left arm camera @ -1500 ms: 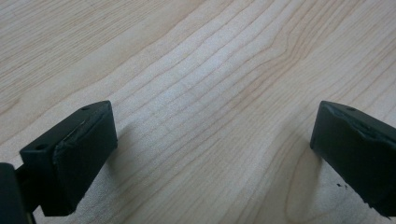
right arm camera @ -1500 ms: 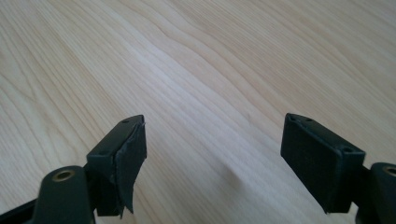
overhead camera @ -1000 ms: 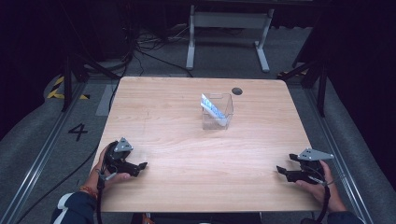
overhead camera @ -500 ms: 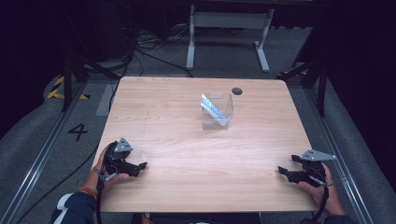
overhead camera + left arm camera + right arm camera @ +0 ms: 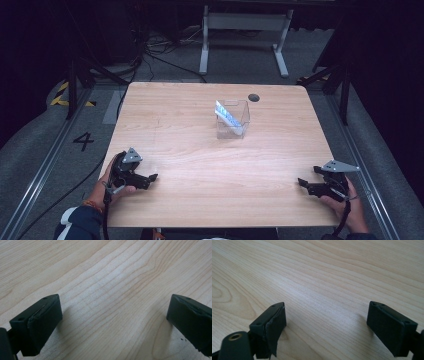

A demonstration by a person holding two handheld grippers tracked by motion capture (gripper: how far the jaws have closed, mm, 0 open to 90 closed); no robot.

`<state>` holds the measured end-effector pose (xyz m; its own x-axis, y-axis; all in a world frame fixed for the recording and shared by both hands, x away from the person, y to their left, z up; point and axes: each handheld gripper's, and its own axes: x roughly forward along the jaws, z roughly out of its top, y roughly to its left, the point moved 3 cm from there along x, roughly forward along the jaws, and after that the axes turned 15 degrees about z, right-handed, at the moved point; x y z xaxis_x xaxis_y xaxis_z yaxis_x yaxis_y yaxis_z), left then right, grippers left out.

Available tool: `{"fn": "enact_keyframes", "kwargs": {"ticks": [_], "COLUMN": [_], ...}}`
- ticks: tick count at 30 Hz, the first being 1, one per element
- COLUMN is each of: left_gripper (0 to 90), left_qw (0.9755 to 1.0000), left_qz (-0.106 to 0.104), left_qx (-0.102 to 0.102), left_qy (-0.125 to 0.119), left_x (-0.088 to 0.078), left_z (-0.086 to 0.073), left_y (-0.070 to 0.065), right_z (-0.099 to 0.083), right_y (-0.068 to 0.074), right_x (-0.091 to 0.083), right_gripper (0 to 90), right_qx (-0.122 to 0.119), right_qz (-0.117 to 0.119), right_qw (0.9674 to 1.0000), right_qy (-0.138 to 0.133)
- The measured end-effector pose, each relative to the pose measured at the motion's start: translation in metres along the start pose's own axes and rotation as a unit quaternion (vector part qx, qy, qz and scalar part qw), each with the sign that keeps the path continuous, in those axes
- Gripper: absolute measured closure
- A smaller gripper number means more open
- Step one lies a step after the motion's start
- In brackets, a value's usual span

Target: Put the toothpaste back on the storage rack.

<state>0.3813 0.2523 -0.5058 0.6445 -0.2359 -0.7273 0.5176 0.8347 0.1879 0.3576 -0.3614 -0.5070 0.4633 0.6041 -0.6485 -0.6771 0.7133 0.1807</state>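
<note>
L gripper (image 5: 150, 177) & R gripper (image 5: 303, 183) both agape, low.

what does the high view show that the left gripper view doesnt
High view alone: the clear box with a blue and white packet inside, the round hole, the right tool, both hands. Left gripper view alone: fine wood grain between the left tool, open with nothing between its pads. Both: the wooden table and the left tool.

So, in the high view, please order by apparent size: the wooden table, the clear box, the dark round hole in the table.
1. wooden table
2. clear box
3. dark round hole
</note>
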Motion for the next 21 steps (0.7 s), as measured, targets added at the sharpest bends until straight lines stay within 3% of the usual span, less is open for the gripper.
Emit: {"fn": "enact_keyframes", "kwargs": {"ticks": [21], "left_gripper": [0.6], "left_qw": [1.0000], "left_qz": [0.007], "left_qx": [-0.001], "left_qy": [-0.001], "left_x": [0.0004], "left_z": [0.0009], "left_y": [-0.0001], "right_z": [-0.0002], "right_y": [-0.0002], "right_x": [-0.0002], "right_gripper": [15.7], "right_qx": [0.006], "right_qz": [-0.005], "right_qw": [1.0000], "right_qy": [0.000]}}
